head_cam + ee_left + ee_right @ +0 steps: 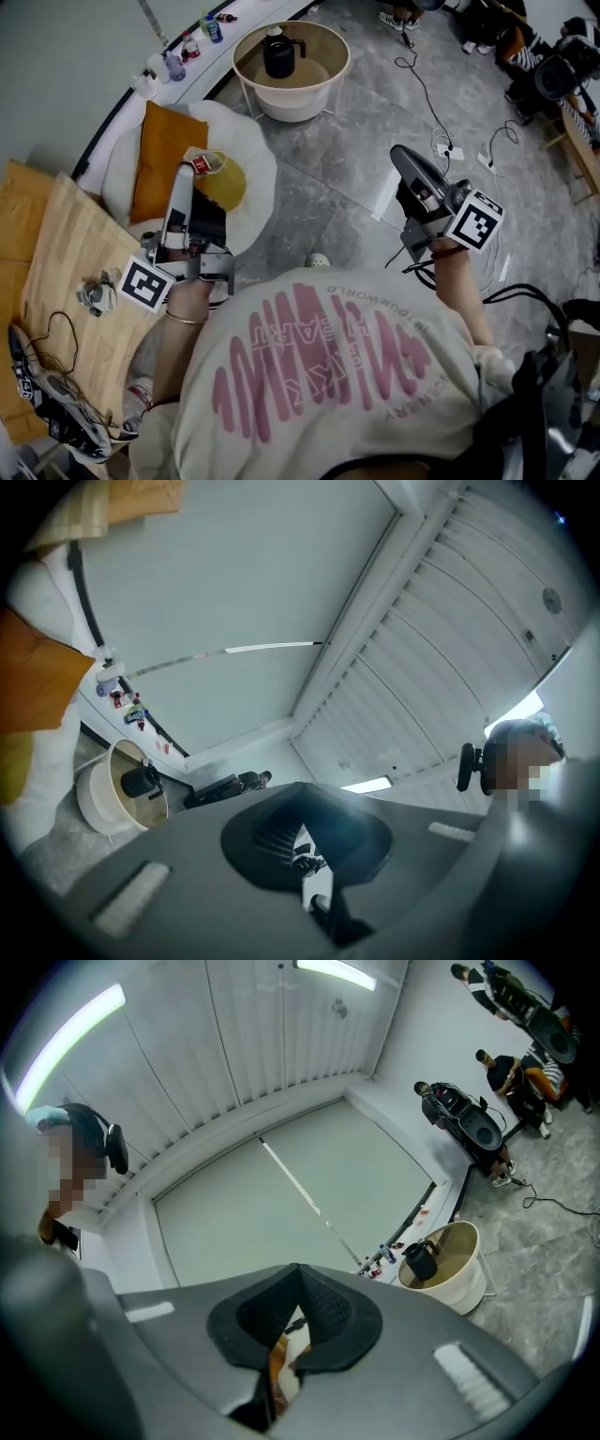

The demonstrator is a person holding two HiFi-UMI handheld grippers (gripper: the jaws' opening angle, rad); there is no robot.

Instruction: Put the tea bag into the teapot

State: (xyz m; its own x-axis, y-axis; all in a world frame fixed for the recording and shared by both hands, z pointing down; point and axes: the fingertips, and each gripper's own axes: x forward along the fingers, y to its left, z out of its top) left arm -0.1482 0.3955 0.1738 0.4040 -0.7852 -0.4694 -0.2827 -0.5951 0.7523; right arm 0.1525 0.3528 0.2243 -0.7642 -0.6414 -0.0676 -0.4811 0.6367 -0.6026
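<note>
The black teapot point(280, 56) stands in a round cream tray table point(246, 45) on the floor ahead; it also shows as the teapot point(141, 780) and the teapot point(420, 1260). My left gripper point(185, 171) is raised and tilted upward, jaws shut. The tea bag's red and white tag point(201, 165) sits right at its fingertips, and its string loops to a yellow bag point(223, 184) beside them. In the left gripper view the left gripper point(300, 786) shows closed tips and the bag is hidden. My right gripper point(399, 153), point(298, 1267) is held up to the right, shut and empty.
A white round seat point(251, 150) with an orange cushion point(161, 155) lies under the left gripper. A wooden table point(66, 272) with cables is at the left. Small bottles point(211, 26) line the ledge. Power strips and cords point(444, 148) cross the grey floor, with gear at top right.
</note>
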